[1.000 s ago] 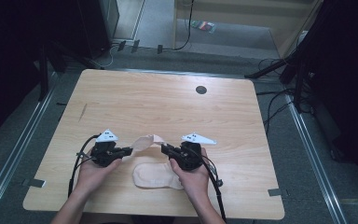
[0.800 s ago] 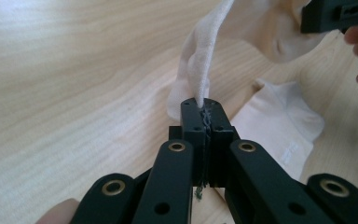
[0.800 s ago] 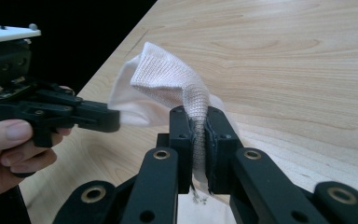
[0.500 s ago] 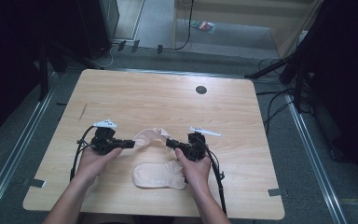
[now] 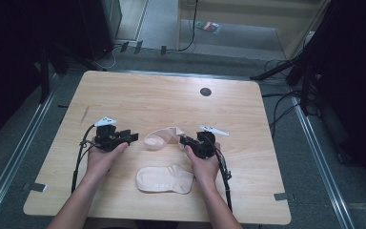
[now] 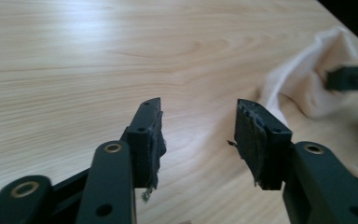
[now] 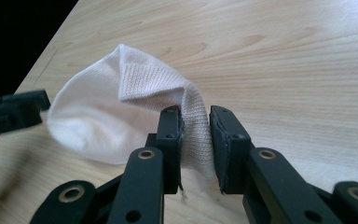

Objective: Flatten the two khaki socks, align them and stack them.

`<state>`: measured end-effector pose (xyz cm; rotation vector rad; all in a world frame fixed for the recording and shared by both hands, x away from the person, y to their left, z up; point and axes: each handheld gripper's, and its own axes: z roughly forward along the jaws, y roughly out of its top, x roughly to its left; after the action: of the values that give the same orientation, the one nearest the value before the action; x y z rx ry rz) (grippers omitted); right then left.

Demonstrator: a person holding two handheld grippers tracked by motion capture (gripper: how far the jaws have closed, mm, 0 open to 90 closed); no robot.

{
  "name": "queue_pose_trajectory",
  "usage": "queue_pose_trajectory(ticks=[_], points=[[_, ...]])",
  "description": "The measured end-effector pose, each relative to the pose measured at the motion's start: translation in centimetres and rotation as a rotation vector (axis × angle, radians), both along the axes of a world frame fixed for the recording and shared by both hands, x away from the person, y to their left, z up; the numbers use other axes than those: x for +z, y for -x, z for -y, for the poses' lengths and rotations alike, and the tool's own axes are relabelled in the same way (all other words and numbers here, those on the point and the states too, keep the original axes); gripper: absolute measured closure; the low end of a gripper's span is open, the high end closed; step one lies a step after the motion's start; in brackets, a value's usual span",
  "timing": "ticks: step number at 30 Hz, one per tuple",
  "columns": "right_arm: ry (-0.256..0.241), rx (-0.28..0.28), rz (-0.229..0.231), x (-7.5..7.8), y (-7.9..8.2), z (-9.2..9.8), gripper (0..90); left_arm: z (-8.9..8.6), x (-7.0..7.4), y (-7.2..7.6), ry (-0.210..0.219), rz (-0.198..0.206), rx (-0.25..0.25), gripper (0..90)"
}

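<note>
Two pale pink socks lie on the wooden table (image 5: 162,98). One sock (image 5: 163,179) lies flat near the front edge between the person's forearms. The other sock (image 5: 162,137) (image 7: 116,116) (image 6: 307,81) is bunched up farther back, and my right gripper (image 5: 185,140) (image 7: 196,140) is shut on its ribbed cuff end. My left gripper (image 5: 131,137) (image 6: 198,135) stands open just left of that sock, nothing between its fingers, a short gap from the toe.
A dark round grommet (image 5: 205,91) sits in the table's far right part. Cables trail from both grippers toward the front edge. Dark stands and cables (image 5: 286,102) surround the table on the floor.
Both grippers moved away from the person and apart. The left gripper let go of the bunched sock and now stands open beside it; the right still holds it.
</note>
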<state>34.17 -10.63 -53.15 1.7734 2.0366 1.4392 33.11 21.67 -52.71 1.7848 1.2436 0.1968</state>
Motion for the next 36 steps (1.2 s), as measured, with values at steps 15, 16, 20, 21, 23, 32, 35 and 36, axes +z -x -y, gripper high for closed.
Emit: queue_pose_trajectory(ticks=[15,16,20,21,23,32,35,36], points=[[0.092,0.02,0.086,0.3,0.2,0.2,81.9,3.9,-0.6,-0.2,0.003,-0.059,-0.201,87.9],[0.102,0.038,0.106,1.0,0.8,0.3,82.2,3.6,-0.3,-0.1,0.009,-0.062,-0.217,88.1],[0.092,0.076,0.099,2.1,1.7,0.7,80.6,2.4,0.9,0.7,0.032,-0.126,-0.267,88.1],[0.079,0.1,0.075,2.4,2.0,0.9,80.0,2.0,1.0,0.9,0.049,-0.159,-0.287,88.0],[0.047,0.149,0.021,2.8,2.4,1.1,78.5,1.3,1.1,1.1,0.067,-0.211,-0.322,88.0],[0.1,0.099,0.008,1.2,0.9,1.1,60.4,0.2,-0.4,-0.1,0.033,-0.277,-0.212,80.5],[0.12,0.08,0.081,1.1,0.7,1.0,58.3,0.0,-0.5,-0.4,0.04,-0.262,-0.189,73.9],[0.131,0.085,0.09,1.2,0.7,0.8,57.1,0.0,-0.5,-0.4,0.045,-0.263,-0.183,74.0]])
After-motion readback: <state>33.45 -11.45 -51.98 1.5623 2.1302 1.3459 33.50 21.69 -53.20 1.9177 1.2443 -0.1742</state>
